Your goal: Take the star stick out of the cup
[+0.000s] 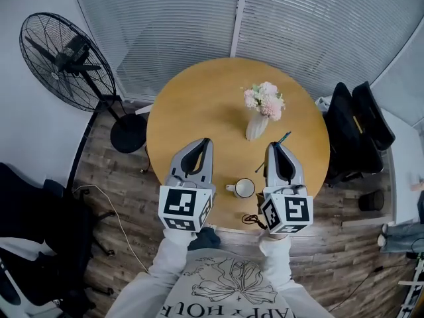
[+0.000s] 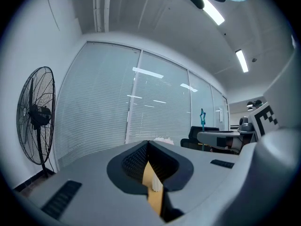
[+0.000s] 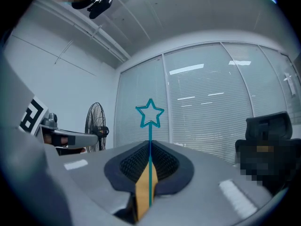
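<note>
Star stick (image 3: 150, 154) clamped in right gripper (image 1: 275, 146) (upright).

Star stick (image 3: 150, 133) foot hidden (inside right tongs (image 3: 149, 147)).

Matt plastic, satin wood and one glossy cup

The left gripper (image 1: 207, 141) and right gripper (image 1: 273, 146) wear smooth, matt grey plastic shells; their fingers (image 3: 130, 164) are lined with black, finely ribbed, rubbery-looking pads. The star stick (image 3: 150, 142) looks like thin, translucent teal plastic. The round desk (image 1: 192, 98) has a smooth, satin, honey-toned wood top, the floor (image 1: 126, 197) rougher grey-brown wood planks. The cup (image 1: 244, 188) appears to be glossy white ceramic, the vase (image 1: 256, 127) white and ribbed. The fan (image 1: 66, 61) is black wire metal; the sleeves (image 1: 165, 260) are soft, pale cloth.
</note>
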The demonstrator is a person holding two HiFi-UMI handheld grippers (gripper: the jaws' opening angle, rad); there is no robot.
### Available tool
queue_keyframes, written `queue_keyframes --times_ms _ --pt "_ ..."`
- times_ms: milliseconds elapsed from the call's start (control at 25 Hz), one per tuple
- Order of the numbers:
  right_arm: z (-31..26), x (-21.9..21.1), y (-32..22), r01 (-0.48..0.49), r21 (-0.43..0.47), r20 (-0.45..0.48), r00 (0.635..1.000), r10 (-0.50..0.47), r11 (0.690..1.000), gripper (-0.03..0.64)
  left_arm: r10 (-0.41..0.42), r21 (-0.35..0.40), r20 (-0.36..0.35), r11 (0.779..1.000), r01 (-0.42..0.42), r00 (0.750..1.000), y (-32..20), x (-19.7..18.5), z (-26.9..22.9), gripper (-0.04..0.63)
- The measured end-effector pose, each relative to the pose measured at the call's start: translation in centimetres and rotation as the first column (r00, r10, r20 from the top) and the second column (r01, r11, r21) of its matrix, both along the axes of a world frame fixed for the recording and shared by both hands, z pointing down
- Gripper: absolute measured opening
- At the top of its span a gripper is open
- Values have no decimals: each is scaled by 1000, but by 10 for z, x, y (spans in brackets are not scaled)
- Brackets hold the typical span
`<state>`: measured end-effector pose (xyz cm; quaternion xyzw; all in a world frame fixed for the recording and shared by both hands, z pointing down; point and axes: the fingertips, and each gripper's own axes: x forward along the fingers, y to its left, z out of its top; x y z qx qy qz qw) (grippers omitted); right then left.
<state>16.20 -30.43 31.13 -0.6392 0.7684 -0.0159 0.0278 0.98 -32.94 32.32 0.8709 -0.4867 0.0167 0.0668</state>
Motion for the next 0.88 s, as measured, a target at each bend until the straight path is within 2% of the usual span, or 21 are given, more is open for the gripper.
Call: queue_keyframes --times_ms 240,880 --pt "-9 1 2 -4 26 3 1000 4 1000 26 -6 28 -5 1000 6 1000 1 -2 -10 6" --pt "-15 3 4 -8 36 11 1000 7 999 26 -19 39 -10 999 19 1000 1 -5 -16 6"
